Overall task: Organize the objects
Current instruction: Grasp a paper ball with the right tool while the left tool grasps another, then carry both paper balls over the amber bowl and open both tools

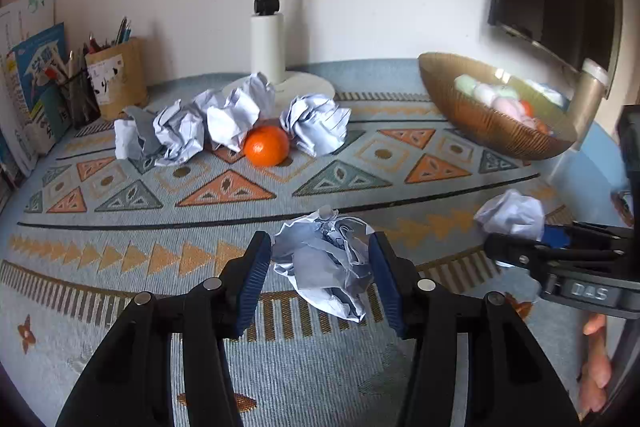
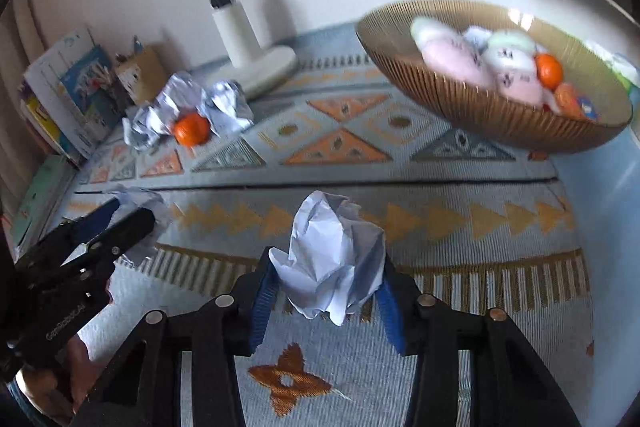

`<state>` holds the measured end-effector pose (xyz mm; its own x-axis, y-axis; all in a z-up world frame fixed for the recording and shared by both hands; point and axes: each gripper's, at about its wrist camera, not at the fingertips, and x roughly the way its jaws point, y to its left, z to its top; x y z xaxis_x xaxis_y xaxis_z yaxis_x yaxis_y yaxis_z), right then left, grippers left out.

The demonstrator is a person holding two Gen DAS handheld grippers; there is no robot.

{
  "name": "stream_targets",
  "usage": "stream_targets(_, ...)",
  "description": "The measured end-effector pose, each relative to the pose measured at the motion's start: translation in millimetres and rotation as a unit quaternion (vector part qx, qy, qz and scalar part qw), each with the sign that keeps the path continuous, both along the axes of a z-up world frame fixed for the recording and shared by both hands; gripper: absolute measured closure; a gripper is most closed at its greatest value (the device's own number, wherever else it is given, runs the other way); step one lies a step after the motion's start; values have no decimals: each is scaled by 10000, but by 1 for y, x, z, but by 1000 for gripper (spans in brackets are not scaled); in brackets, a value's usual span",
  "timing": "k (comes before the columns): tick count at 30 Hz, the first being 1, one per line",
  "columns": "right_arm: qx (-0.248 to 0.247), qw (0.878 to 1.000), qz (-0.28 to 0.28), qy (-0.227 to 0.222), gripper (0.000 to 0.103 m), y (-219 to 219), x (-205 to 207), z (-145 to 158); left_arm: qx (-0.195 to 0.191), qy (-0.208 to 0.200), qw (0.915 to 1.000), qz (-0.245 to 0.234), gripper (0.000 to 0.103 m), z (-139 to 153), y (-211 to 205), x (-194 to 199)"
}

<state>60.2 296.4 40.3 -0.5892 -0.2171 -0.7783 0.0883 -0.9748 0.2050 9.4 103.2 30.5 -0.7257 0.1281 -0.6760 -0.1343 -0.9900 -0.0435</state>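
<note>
Each gripper grasps a crumpled paper ball: the left gripper (image 1: pixel 320 267) clamps one (image 1: pixel 324 263) and the right gripper (image 2: pixel 326 287) another (image 2: pixel 332 263), both near the worktop's front edge. Far left, three more paper balls (image 1: pixel 224 119) and an orange (image 1: pixel 266 145) remain unsorted; the ribbed bowl (image 2: pixel 460 99) at far right already holds fruit and soft toys.

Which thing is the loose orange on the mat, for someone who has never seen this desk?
Find the white lamp base at the back of the patterned mat. Just in front lies a row of crumpled paper balls. The orange sits among them, the only round, smooth, bright thing there.
</note>
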Motion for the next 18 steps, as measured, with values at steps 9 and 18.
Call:
stream_targets(9,-154,9997,-103,-146,28,1,1,7,312,-139,9994,115,53,-5,-13,-2)
stream_targets(18,206,9997,-132,70,62,-4,13,11,142,-54,9998,102,55,-2,-8,1)
